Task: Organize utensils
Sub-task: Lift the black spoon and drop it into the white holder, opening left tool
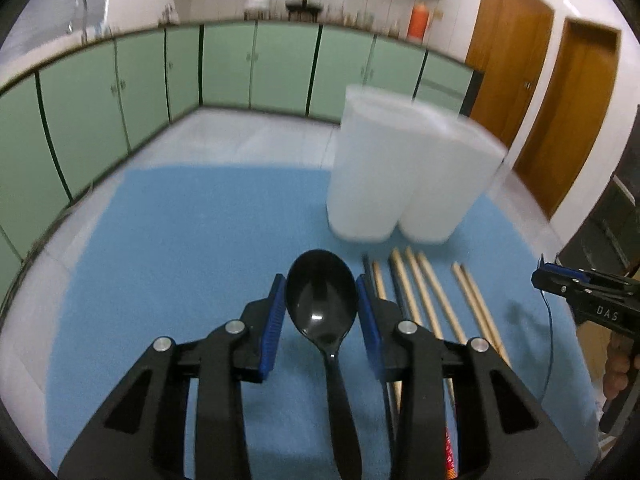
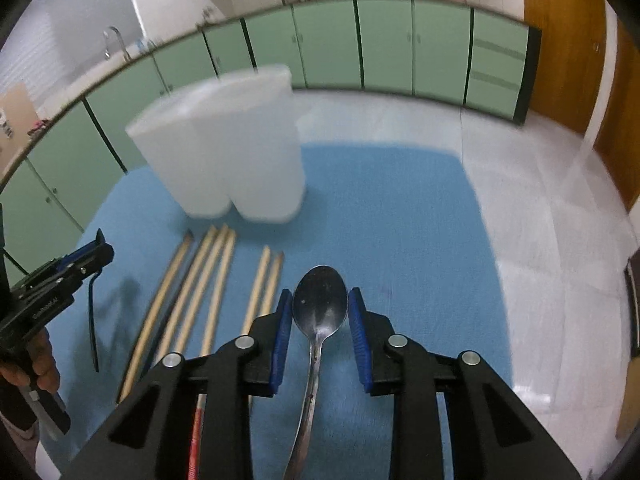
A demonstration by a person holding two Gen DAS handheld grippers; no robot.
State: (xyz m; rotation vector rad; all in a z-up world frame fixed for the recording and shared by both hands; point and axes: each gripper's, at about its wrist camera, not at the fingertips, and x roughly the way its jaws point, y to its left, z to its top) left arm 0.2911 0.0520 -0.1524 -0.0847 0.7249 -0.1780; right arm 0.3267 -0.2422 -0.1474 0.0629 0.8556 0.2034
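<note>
Through the left wrist camera we saw the left gripper [image 1: 321, 280] closed partway, its blue pads against both sides of the bowl of a black spoon [image 1: 322, 304], whose handle ran back toward the camera between the black arms. Below it lay a blue mat [image 1: 180, 240]. At the mat's far right stood a white two-part holder [image 1: 404, 172], blurred, and near its base a row of wooden chopsticks [image 1: 432, 300] lay side by side on the mat, just right of the spoon. At the right edge we saw the right gripper [image 1: 540, 276] in a hand [image 1: 618, 364]. Through the right wrist camera the right gripper [image 2: 320, 300] was likewise closed partway, with its pads pressed on the bowl of a metal spoon [image 2: 320, 308], the handle pointing back to the camera. The chopsticks [image 2: 208, 288] lay to its left and the holder [image 2: 224, 148] stood beyond them. At the far left edge the left gripper [image 2: 100, 240] held the black spoon [image 2: 93, 320] hanging down.
</note>
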